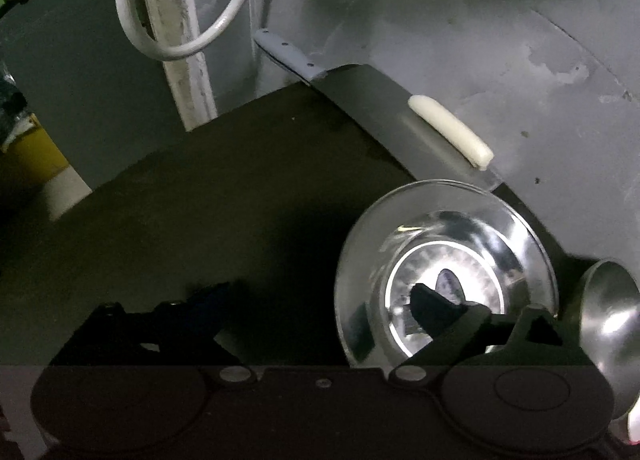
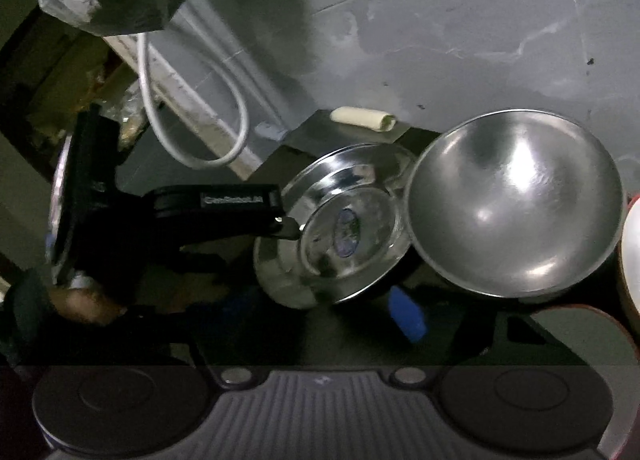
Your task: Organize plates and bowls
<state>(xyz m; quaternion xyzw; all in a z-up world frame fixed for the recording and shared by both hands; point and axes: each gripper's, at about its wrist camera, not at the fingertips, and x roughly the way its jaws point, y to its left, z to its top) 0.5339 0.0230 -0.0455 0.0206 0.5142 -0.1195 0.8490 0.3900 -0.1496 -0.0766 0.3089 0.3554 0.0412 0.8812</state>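
Steel dishes crowd our dark counter: the shiny round steel plate [image 2: 336,232] lies at nine o'clock of the deep steel bowl [image 2: 516,203], rims touching, so our left gripper [image 1: 320,308], jaws apart astride its rim, should clamp squarely while our right gripper [image 2: 440,320], apart and empty, waits.

1 steel plate [image 2: 332,227], 1 steel bowl [image 2: 516,203], 1 knife [image 1: 384,111]

Upturned steel bowl [image 1: 444,272] under open left gripper [image 1: 320,300]
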